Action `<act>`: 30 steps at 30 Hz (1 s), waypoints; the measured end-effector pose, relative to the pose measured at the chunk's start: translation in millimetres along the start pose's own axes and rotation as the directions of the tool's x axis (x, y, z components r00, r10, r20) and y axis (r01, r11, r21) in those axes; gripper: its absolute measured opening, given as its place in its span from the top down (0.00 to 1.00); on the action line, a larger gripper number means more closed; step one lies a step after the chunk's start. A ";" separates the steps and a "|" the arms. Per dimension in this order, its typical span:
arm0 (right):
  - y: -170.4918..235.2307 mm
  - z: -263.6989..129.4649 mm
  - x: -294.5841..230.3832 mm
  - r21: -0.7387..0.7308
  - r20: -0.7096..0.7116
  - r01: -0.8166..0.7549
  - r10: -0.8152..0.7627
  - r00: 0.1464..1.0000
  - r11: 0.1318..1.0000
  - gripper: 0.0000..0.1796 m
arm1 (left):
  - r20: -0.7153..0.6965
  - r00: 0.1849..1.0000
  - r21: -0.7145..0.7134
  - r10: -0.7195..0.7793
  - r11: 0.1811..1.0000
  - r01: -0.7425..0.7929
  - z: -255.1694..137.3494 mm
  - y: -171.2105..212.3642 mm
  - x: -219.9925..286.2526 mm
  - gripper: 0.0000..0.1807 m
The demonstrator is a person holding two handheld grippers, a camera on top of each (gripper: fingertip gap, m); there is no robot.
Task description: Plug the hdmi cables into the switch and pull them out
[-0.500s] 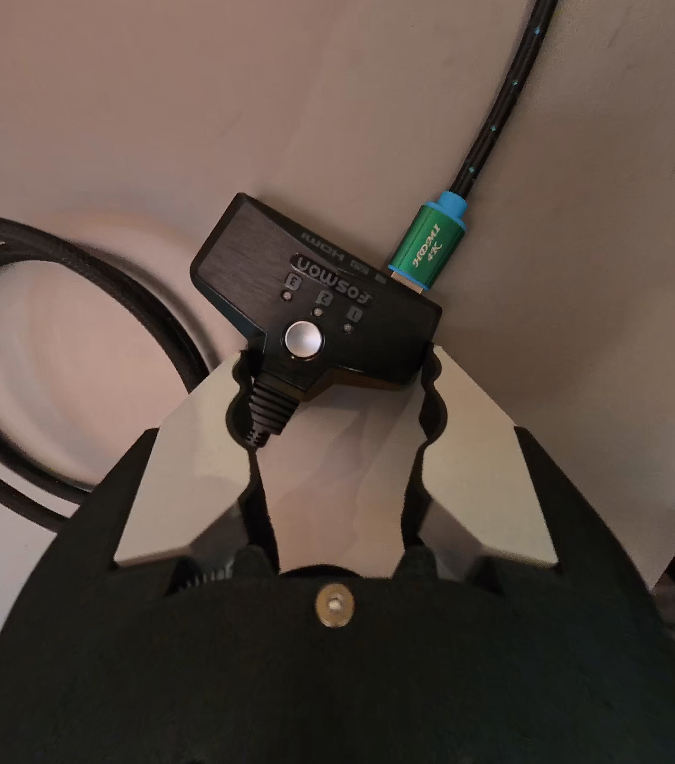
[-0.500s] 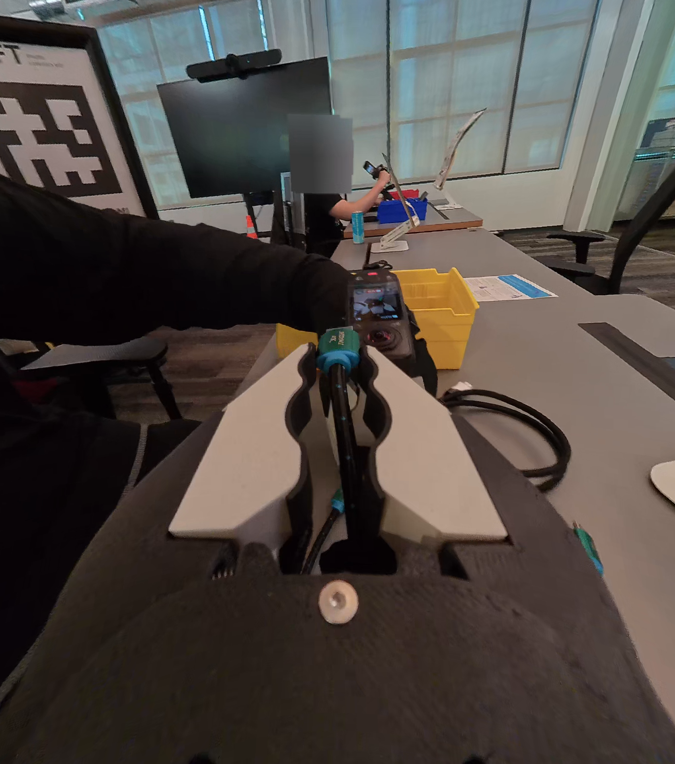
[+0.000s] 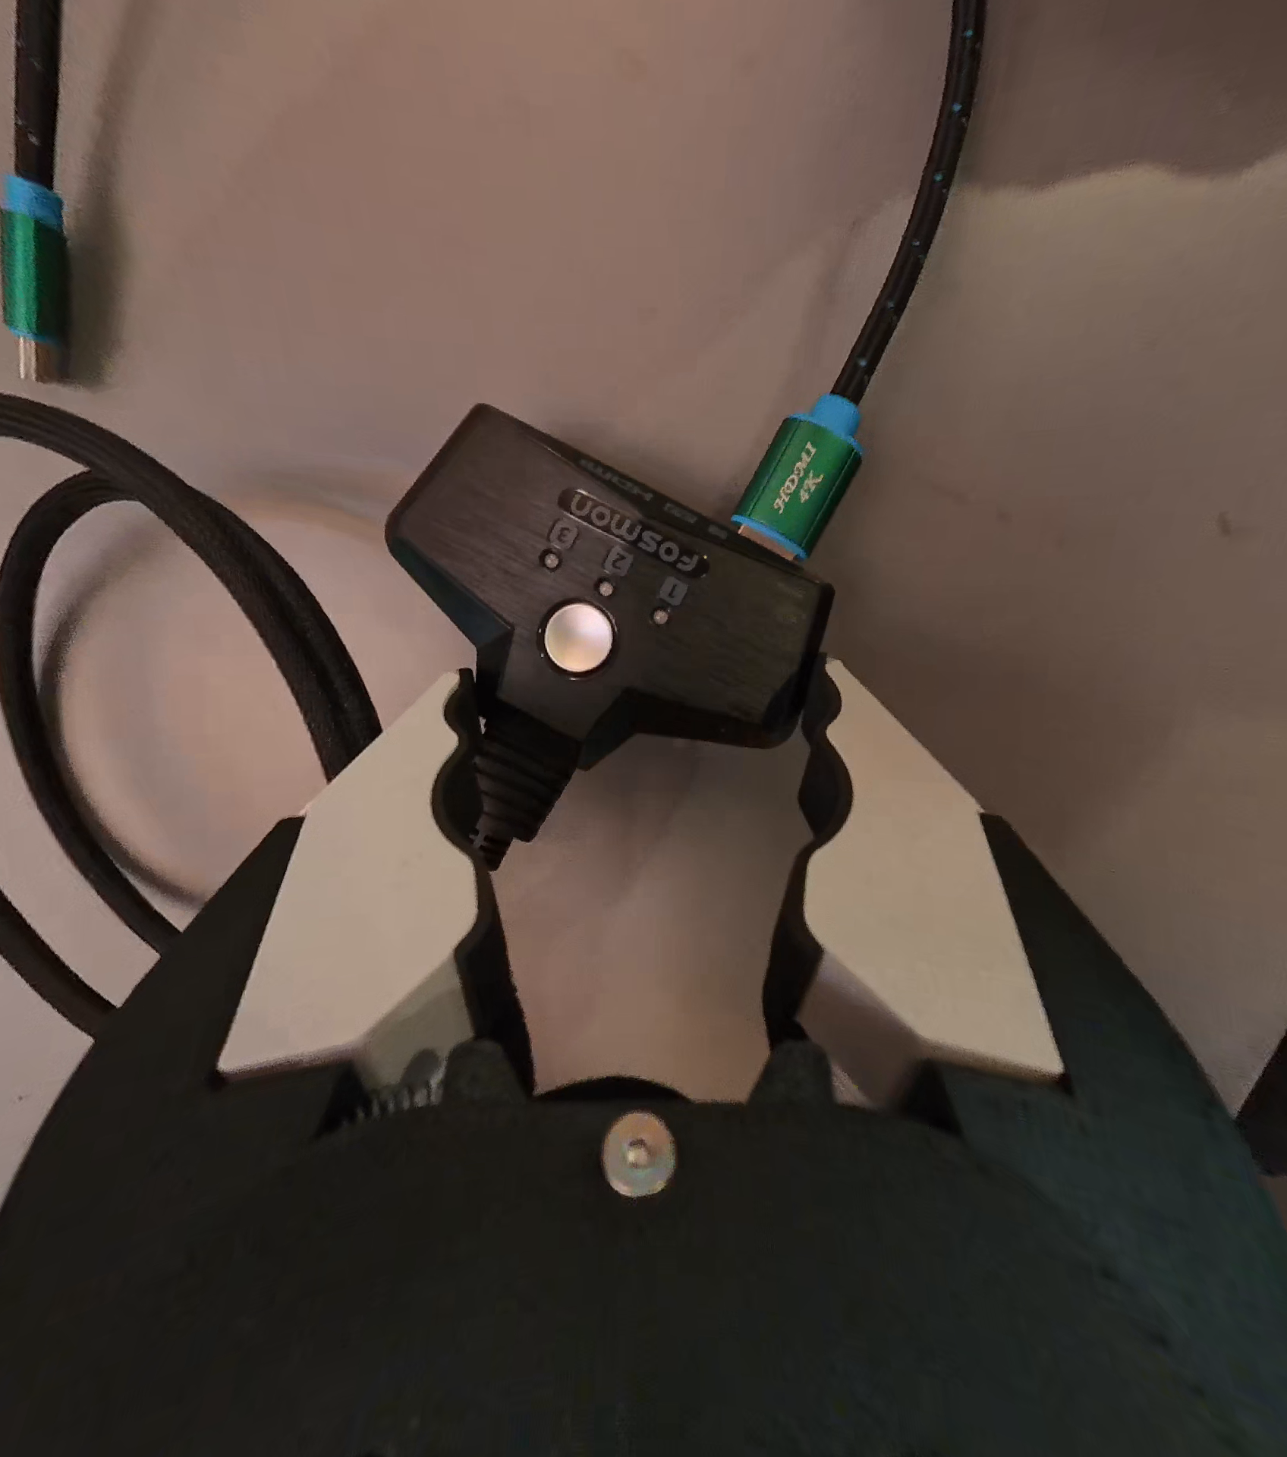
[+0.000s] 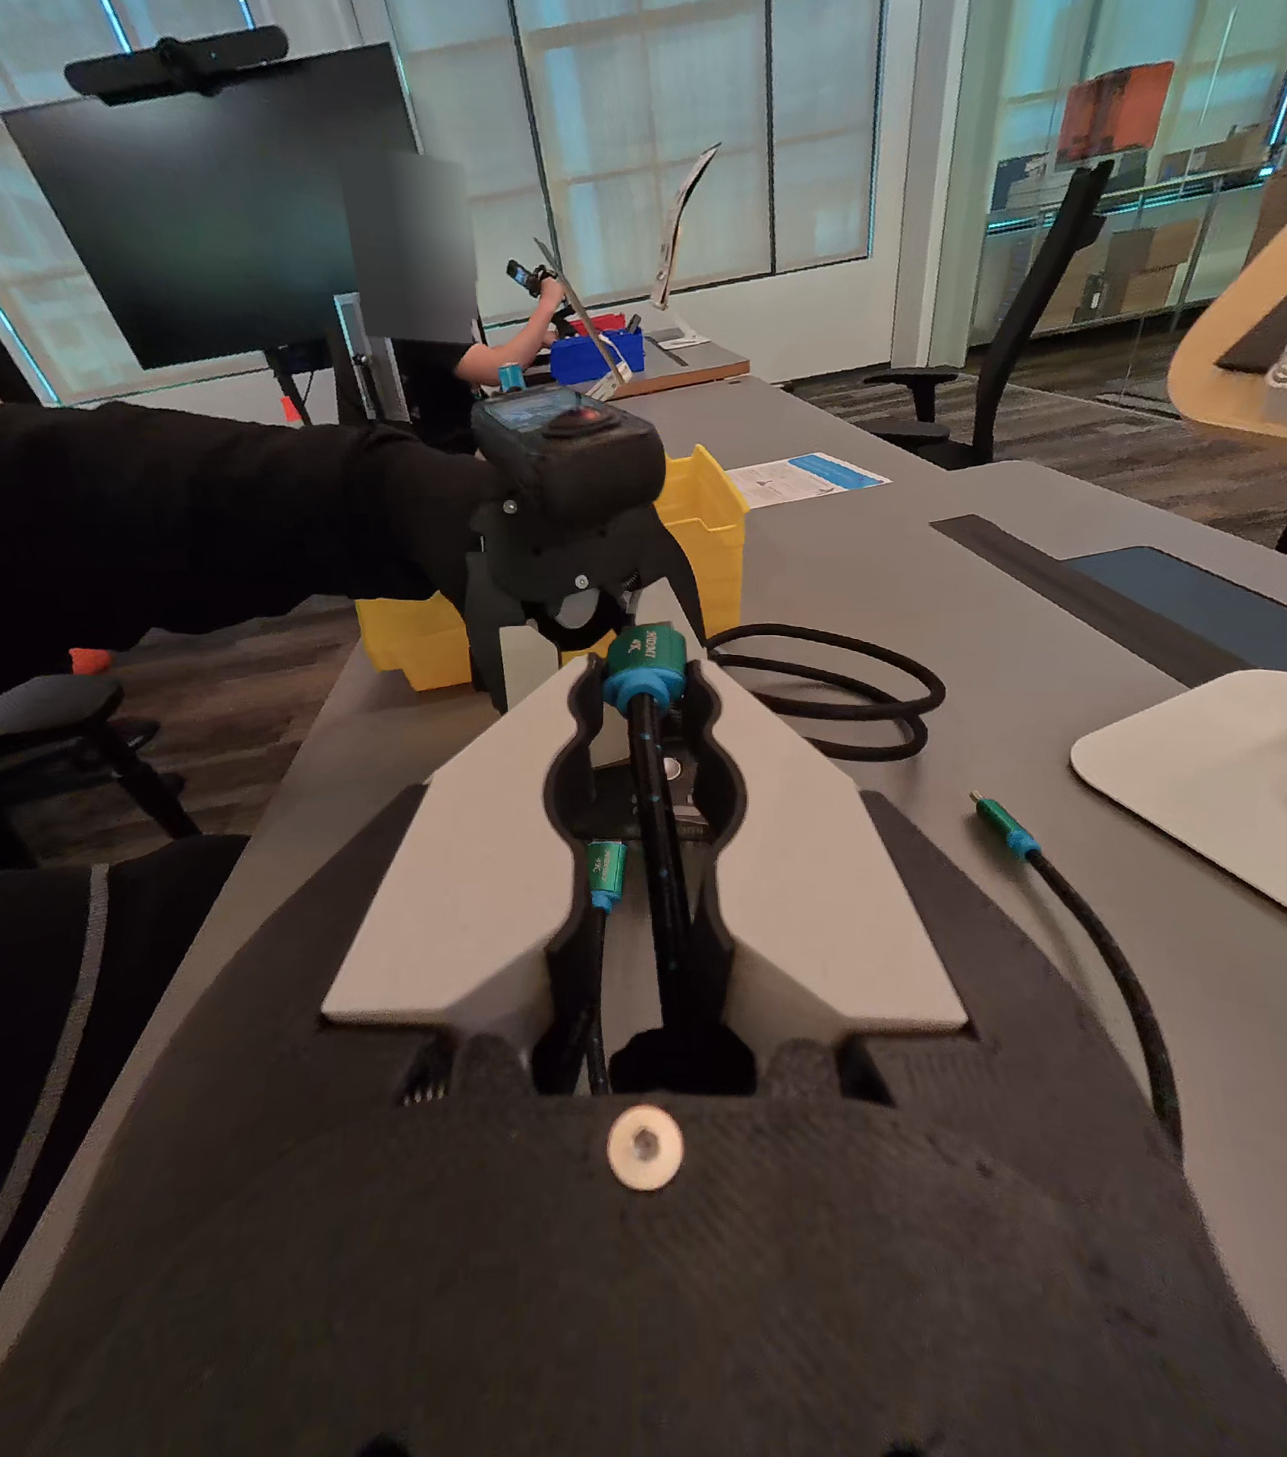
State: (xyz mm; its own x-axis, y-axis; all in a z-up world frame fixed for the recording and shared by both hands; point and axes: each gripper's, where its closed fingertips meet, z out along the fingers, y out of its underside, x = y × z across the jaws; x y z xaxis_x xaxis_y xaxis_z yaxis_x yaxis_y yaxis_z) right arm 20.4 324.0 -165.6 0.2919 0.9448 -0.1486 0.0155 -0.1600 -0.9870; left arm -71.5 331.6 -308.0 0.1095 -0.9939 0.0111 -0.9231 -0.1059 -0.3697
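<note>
Left gripper (image 3: 640,694) has the black switch (image 3: 609,583) pinched btwn its white fingers (image 3: 388,851) — left tip against the strain-relief end, right tip on the switch's corner; switch sits flat on the grey table (image 3: 1098,709), round silver button (image 3: 579,637) facing up; one green HDMI plug (image 3: 794,497) is seated in the far edge, right-hand port, its black braided cable (image 3: 916,197) running up and out of frame; a second green plug (image 3: 33,299) lies loose on the table, far left, well apart from the switch; a coil of black cable (image 3: 175,670) loops on the left

Right wrist view — right gripper (image 4: 644,686) is closed on a third cable (image 4: 652,788), fingers pinching just behind the blue collar, green plug (image 4: 644,646) poking out past the tips; it's held up above the table, near the left gripper (image 4: 569,599) opposite; can't tell how close to a port; down through the gap, the plugged-in connector (image 4: 606,863) shows; the loose plug (image 4: 1007,828) lies on the right, beside a white stand base (image 4: 1176,788); yellow bin (image 4: 703,512) behind
</note>
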 end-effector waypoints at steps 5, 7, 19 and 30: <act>2.4 -0.5 6.0 0.011 -0.016 -0.021 0.021 1.000 1.000 0.90 | 0.005 0.998 0.066 -0.057 0.996 0.056 -3.5 -6.8 0.7 0.55; 2.0 -0.4 5.9 0.014 -0.015 -0.022 0.023 1.000 1.000 0.90 | 0.000 0.997 0.081 -0.076 0.994 0.075 -2.6 -7.6 3.4 0.55; 5.5 -2.7 6.3 0.003 -0.007 -0.029 0.029 1.000 1.000 0.90 | 0.038 0.981 0.262 -0.191 0.949 0.175 -9.0 -17.1 8.2 0.55; 7.9 -3.1 6.2 -0.001 0.003 -0.031 0.031 1.000 1.000 0.90 | 0.125 0.991 0.048 -0.038 0.998 0.032 20.3 -3.9 30.9 0.49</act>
State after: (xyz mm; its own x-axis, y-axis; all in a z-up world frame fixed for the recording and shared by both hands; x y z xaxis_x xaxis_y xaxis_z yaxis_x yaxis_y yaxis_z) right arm 25.3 327.8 -174.1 0.2892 0.9403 -0.1796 0.0073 -0.1898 -0.9818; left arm -57.1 302.0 -325.1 0.1897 -0.9776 -0.0916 -0.9003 -0.1360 -0.4136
